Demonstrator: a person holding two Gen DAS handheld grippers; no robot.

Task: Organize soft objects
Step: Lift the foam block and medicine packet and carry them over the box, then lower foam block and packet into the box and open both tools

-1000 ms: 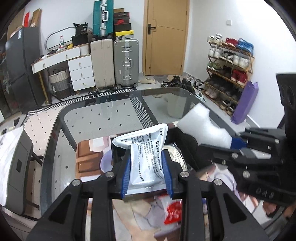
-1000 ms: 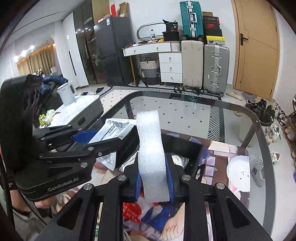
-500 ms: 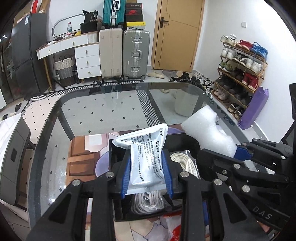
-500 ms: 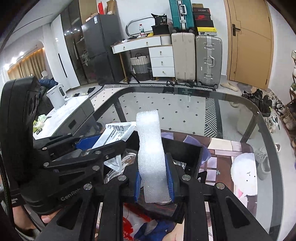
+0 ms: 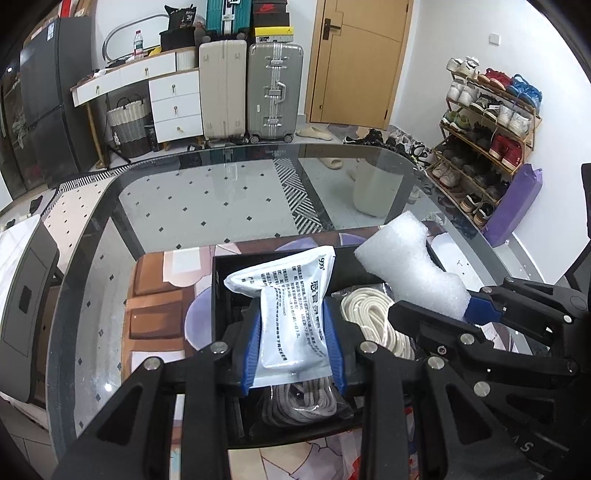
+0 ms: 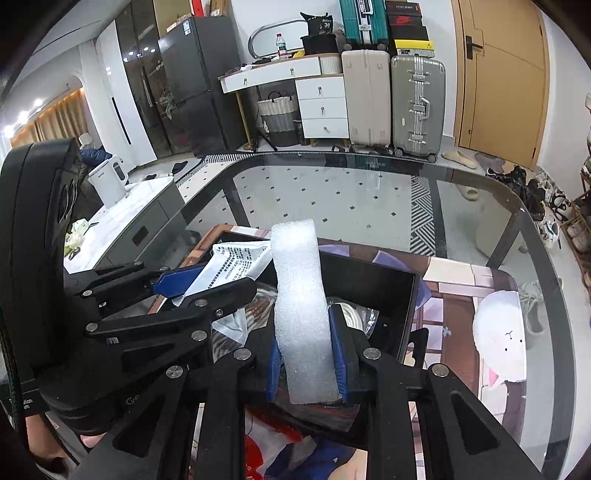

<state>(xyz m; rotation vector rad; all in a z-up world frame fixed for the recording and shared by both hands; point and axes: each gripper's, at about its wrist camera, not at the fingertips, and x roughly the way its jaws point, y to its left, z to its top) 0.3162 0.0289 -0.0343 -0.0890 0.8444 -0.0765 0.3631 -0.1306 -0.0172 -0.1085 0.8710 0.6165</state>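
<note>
While over black box, left claw pinches white pouch.

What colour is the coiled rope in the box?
Cream-white rope, clearest in the left wrist view.

Glossy glass table; on it a matt black box. Inside: twisted cream rope. Above: grainy white foam block, smooth plastic sachet.

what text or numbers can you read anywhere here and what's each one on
"999": top corner of the white sachet, seen upside down.
"30": black bag on the desk.
Partial "Ge" on the left gripper; partial "S V" on the right gripper.
Too small or blurred: the sachet's other print, the shoe boxes' labels, the fridge sticker.
</note>
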